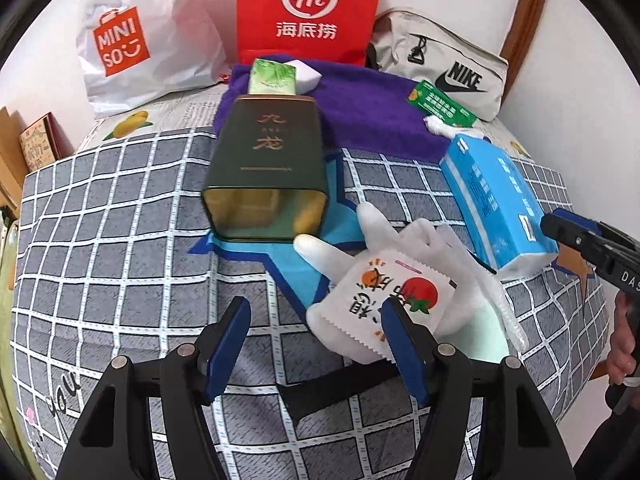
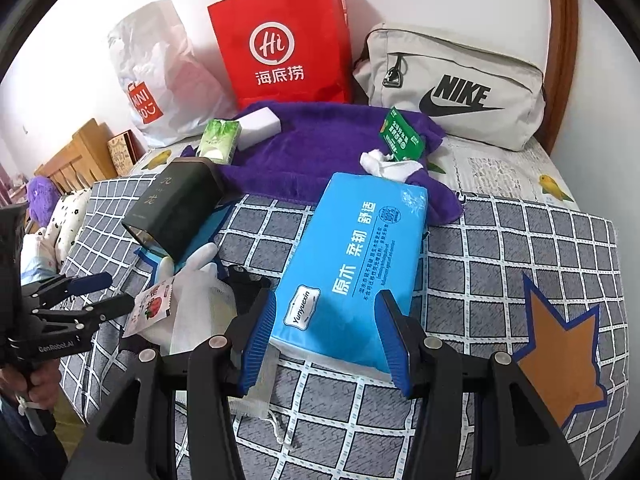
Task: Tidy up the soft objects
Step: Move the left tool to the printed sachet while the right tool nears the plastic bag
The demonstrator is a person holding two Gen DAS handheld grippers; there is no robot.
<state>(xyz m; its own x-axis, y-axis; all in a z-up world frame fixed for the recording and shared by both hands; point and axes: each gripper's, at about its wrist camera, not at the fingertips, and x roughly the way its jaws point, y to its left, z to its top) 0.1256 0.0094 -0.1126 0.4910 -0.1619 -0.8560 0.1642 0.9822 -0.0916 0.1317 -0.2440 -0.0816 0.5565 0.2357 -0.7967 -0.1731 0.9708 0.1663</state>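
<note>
From my left wrist camera, my left gripper (image 1: 316, 340) stands spread over bare checked bedding (image 1: 120, 260), pinching nothing; its right pad overlaps a white sachet (image 1: 380, 300) on a white glove (image 1: 424, 248). The dark tin (image 1: 266, 168) lies open, seemingly empty.

From the right one, my right gripper (image 2: 326, 332) is spread around the blue "Yunyuexin" tissue pack (image 2: 352, 264); contact unclear. Far: a "NIKE" bag (image 2: 452, 88).

A red paper bag (image 2: 280, 44) stands against the wall, between a white plastic bag (image 2: 160, 80) and a grey Nike bag (image 2: 452, 92). A dark tin (image 1: 264, 168) lies on its side on the checked bed cover (image 1: 120, 240), its open end facing the camera.
</note>
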